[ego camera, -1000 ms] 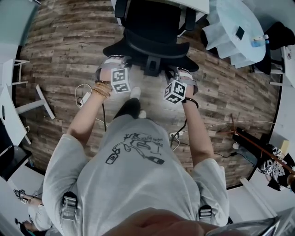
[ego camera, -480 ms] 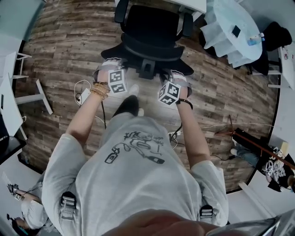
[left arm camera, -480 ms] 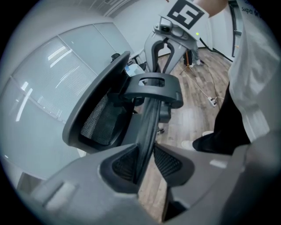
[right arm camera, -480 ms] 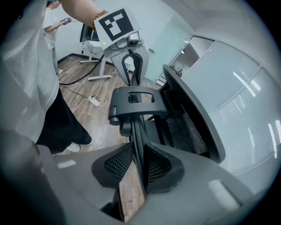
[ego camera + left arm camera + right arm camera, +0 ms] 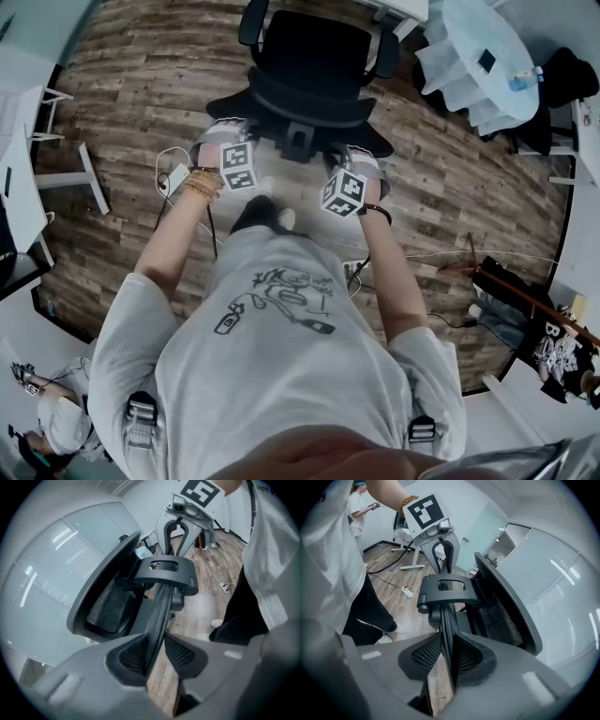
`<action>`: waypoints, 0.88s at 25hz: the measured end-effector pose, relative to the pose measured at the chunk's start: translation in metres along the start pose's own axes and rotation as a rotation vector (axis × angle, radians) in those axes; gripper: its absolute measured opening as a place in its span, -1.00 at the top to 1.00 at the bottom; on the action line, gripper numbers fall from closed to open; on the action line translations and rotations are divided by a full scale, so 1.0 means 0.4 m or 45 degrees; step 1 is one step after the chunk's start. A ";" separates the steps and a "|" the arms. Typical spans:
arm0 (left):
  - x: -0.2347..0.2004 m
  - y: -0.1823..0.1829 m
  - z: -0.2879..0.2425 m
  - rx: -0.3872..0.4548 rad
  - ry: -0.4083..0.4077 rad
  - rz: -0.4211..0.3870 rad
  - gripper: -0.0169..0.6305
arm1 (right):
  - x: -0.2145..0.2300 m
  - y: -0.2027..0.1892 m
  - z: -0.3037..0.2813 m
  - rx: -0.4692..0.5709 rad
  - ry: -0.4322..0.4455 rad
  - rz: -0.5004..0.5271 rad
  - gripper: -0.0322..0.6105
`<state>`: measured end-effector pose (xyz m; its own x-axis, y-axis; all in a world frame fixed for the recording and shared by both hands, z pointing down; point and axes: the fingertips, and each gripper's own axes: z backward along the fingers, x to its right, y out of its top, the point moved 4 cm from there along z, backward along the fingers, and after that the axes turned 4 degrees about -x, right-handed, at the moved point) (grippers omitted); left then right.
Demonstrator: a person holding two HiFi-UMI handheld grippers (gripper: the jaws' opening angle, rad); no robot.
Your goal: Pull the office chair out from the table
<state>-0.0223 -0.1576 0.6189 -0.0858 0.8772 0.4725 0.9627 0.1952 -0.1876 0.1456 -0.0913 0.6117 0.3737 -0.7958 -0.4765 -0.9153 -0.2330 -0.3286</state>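
Head view: chair [image 5: 314, 61] is clamped by its back rim in left tongs [image 5: 151, 652] and right tongs [image 5: 446, 654]. It looks stiff, heavyish, likely free-rolling; the rim suits pulling.

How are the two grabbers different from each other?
The left gripper grips the chair back near its left end, the right gripper near its right end. The wrist behind the left gripper wears gold bead bracelets; the wrist behind the right gripper wears a dark band. Both are shut on the chair back's thin rim.
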 end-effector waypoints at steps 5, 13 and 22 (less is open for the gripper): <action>0.050 -0.026 0.033 -0.007 -0.004 0.002 0.58 | -0.059 0.023 0.026 0.014 0.015 -0.005 0.61; 0.114 -0.055 0.079 0.012 -0.002 -0.008 0.58 | -0.134 0.048 0.064 0.026 0.032 -0.037 0.61; 0.232 -0.092 0.145 0.048 0.001 -0.033 0.58 | -0.261 0.074 0.117 0.000 -0.002 -0.073 0.60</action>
<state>-0.0804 -0.0582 0.6197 -0.1104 0.8714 0.4780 0.9497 0.2343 -0.2078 0.0865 0.0111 0.6133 0.4261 -0.7803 -0.4579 -0.8922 -0.2785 -0.3556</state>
